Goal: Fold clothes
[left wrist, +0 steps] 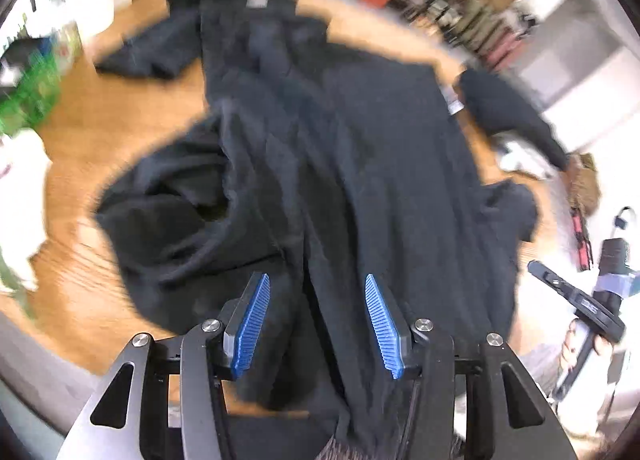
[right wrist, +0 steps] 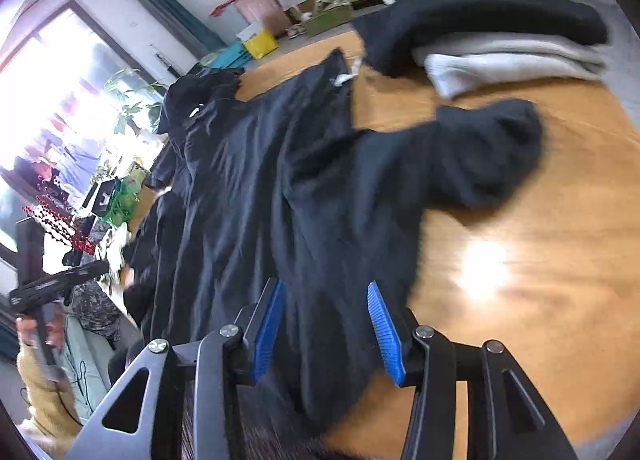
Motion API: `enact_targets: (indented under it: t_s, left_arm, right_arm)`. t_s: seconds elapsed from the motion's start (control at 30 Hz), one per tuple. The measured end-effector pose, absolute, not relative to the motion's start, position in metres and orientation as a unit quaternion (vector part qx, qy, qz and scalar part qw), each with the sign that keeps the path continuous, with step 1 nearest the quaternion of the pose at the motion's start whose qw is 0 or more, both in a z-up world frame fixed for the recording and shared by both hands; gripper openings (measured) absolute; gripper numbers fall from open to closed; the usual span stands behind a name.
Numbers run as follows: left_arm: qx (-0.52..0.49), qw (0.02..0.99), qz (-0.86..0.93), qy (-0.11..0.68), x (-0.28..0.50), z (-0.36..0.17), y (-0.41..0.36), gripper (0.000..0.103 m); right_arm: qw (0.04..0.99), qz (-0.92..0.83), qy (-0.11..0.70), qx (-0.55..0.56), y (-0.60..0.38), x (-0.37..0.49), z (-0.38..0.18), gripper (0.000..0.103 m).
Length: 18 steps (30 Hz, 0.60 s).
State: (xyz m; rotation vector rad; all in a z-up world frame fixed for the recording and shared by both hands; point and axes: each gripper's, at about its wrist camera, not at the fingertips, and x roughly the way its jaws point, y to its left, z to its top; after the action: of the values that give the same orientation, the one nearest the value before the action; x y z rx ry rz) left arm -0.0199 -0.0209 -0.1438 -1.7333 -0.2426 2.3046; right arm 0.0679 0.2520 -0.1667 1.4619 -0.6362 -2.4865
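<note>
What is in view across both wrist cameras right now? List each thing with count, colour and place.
garment: one, black, spread over the middle of the table, sleeves out to the sides
folded clothes: one pile, black on grey-white, far right of the table
table: one, orange-brown wood, under everything
boxes: several, yellow, teal, pink, by the far wall
plant: one, green, by the window
left gripper: jaws open, blue pads, above the garment
right gripper: jaws open, blue pads, above the garment's edge
</note>
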Motion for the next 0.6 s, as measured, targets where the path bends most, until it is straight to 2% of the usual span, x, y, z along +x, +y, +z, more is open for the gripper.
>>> enact_targets:
  t_s: [0.13,0.17,0.2,0.33,0.47,0.6]
  left_arm:
    - [-0.601,0.041,0.798,-0.036,-0.031,-0.177,-0.021,0.051]
    - [-0.597,0.033,0.800,-0.038,-0.030,-0.177,-0.028,0.052]
    - [-0.596,0.027,0.801,-0.045,-0.028,-0.177,-0.036,0.052]
    - [-0.598,-0.059,0.798,-0.040,-0.021,-0.181,-0.077,0.055]
    - [-0.601,-0.032,0.793,-0.094,-0.017,-0.171,-0.096,0.053]
    - [-0.567,0.038,0.816,-0.107,-0.027,-0.133,-0.081,0.053]
  right_arm:
    - [0.092,-0.814,-0.230,0.525,0.233,0.031,-0.199,0.048]
    - [0.085,-0.809,-0.232,0.534,0.235,0.027,-0.208,0.048]
    - [0.084,-0.810,-0.236,0.531,0.239,0.028,-0.211,0.042]
    - [0.029,-0.820,-0.243,0.518,0.274,0.044,-0.211,0.040]
    - [-0.002,-0.814,-0.286,0.505,0.307,0.064,-0.213,0.038]
    - [0.010,-0.813,-0.262,0.520,0.294,0.065,-0.197,0.044]
